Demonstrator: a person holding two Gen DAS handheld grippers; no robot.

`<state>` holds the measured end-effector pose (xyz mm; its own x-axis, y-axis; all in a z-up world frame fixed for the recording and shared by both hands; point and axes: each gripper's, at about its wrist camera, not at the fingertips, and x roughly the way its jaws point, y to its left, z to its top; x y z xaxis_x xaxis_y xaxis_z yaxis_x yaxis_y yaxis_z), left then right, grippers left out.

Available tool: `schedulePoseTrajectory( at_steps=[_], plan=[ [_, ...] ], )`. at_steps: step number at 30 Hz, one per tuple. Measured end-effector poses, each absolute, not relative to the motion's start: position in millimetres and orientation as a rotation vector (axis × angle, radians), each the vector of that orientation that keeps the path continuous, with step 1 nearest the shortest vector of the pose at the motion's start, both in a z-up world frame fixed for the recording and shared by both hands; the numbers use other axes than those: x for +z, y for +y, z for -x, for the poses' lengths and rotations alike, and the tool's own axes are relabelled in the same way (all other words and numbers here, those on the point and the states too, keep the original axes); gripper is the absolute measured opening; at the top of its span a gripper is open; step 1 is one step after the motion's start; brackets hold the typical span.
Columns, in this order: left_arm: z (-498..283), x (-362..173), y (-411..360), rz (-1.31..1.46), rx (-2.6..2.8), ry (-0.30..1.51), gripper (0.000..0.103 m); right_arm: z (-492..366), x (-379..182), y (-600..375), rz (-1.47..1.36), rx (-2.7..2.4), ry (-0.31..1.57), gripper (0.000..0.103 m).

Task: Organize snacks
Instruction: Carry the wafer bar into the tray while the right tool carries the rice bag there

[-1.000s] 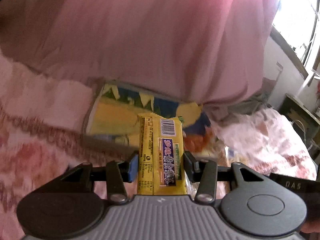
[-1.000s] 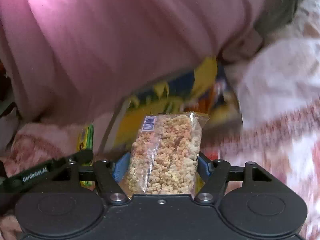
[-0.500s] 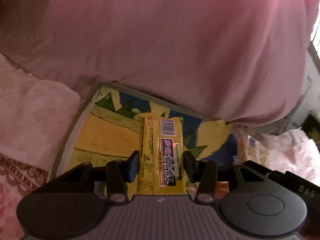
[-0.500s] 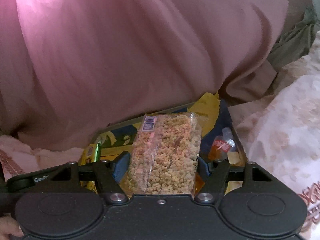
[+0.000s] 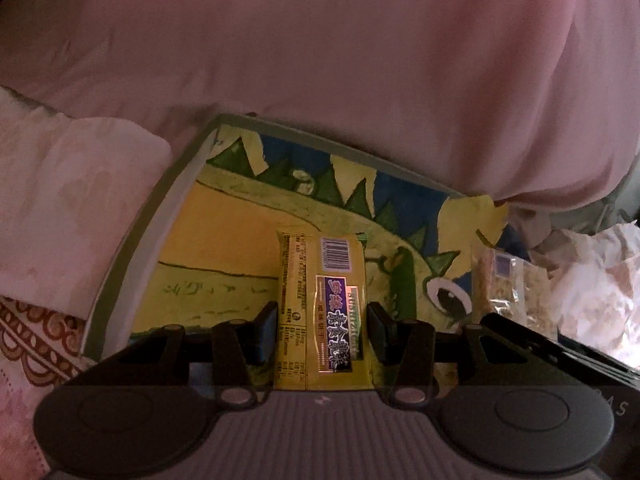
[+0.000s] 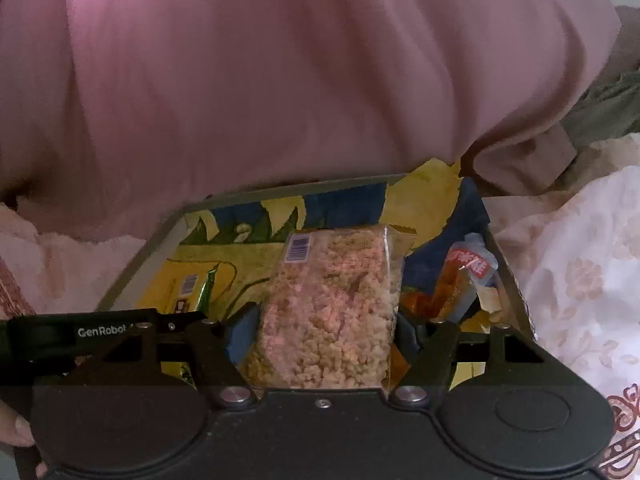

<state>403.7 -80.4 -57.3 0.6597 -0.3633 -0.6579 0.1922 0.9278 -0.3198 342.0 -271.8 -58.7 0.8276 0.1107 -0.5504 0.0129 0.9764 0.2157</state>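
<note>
My left gripper (image 5: 322, 320) is shut on a yellow snack bar (image 5: 320, 304) with a barcode and a purple label, held upright over the cartoon-printed tray (image 5: 132, 248). My right gripper (image 6: 322, 320) is shut on a clear bag of puffed cereal bits (image 6: 332, 304), also over the tray (image 6: 168, 232). The yellow bar (image 6: 188, 292) and the left gripper's body show at the left of the right wrist view. The cereal bag (image 5: 508, 284) appears at the right of the left wrist view. An orange-and-white snack packet (image 6: 466, 276) lies in the tray's right corner.
The person's pink garment (image 5: 320, 60) fills the space right behind the tray. Patterned pink bedding (image 5: 60, 208) lies at the tray's left and white floral bedding (image 6: 580, 272) at its right. A fingertip (image 6: 16, 424) shows at the lower left edge.
Both grippers have come down and in over the tray with their snacks still held. The tray now fills more of each view and the window has left the left wrist view.
</note>
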Motion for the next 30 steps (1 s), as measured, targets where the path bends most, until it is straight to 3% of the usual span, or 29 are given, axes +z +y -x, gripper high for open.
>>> schedulePoseTrajectory(
  at_steps=[11, 15, 23, 30],
  plan=[
    [-403.0, -55.5, -83.9, 0.201, -0.299, 0.800, 0.051, -338.0, -65.5, -269.8, -0.188, 0.031, 0.608, 0.072],
    [-401.3, -52.7, -84.8, 0.203, -0.294, 0.807, 0.054, -333.4, -61.0, -270.9, -0.184, 0.028, 0.602, 0.079],
    [-384.0, -30.7, -73.8, 0.264, -0.263, 0.777, 0.081, -312.1, -38.4, -280.9, -0.197, 0.000, 0.559, 0.090],
    [-350.4, 4.1, -63.2, 0.236, -0.249, 0.691, 0.098, -279.1, -4.6, -288.8, -0.211, -0.004, 0.487, 0.099]
  ],
)
